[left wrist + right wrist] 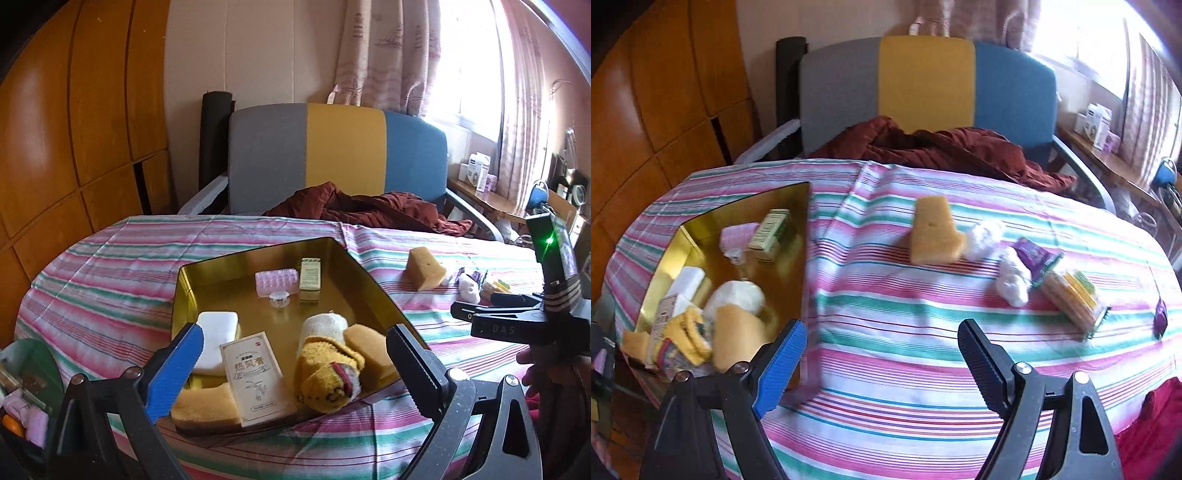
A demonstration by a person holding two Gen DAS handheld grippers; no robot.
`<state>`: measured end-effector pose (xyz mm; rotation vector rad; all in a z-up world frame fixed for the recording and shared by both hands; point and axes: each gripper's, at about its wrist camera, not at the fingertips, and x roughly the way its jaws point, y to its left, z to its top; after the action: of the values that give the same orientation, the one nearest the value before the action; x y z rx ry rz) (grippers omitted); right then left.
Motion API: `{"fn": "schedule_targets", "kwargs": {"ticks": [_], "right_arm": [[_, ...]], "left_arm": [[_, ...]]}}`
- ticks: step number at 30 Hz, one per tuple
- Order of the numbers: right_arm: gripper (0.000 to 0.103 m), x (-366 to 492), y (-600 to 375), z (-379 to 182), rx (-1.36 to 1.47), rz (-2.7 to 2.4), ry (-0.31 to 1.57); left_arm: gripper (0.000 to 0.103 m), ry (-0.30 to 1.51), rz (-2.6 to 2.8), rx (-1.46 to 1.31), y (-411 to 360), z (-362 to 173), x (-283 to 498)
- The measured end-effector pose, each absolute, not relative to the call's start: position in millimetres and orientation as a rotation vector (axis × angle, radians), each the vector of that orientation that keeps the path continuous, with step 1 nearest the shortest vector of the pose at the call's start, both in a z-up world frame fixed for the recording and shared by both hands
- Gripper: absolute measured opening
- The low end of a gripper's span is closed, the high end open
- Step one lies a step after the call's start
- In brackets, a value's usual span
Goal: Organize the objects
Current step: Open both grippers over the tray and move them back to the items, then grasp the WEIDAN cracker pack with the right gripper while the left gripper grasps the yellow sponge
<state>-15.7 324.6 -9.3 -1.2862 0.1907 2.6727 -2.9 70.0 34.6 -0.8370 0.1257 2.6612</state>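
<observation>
My left claw (295, 365) hung wide open and empty above the near end of a gold tin tray (354, 266) on the striped counter (110, 280), which held a yellow sock (325, 376), a printed box (255, 376), a white block (216, 325), sponges and a pink brush (276, 281). My right claw (882, 354) was open too, gripping nothing, over bare striped cloth just right of the tray. Beyond it on the counter lay a tan sponge (934, 230), two white wads (1012, 282), a purple packet (1036, 256) and a yellow scouring pad (1071, 299).
</observation>
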Motion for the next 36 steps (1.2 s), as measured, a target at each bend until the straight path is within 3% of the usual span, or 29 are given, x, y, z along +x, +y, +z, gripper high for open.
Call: {"fn": "schedule_targets", "kwargs": {"ticks": [11, 27, 30, 36], "right_arm": [[0.086, 5.7, 418.9, -26.4, -1.333, 2.445, 0.375], [0.086, 17.5, 576.4, -18.8, -1.183, 2.213, 0.570], [0.086, 4.3, 579.6, -20.6, -1.200, 2.290, 0.513], [0.086, -34.4, 556.3, -50.5, -1.370, 2.386, 0.229]], "left_arm": [[0.100, 0.157, 2.566, -0.793, 103.1, 48.1, -5.6], [0.102, 0.200, 2.365, -0.879, 187.1, 48.7, -29.7], [0.102, 0.205, 2.333, -0.916, 206.0, 43.4, -36.9], [0.102, 0.217, 2.272, -0.979, 239.6, 32.4, -49.9]]}}
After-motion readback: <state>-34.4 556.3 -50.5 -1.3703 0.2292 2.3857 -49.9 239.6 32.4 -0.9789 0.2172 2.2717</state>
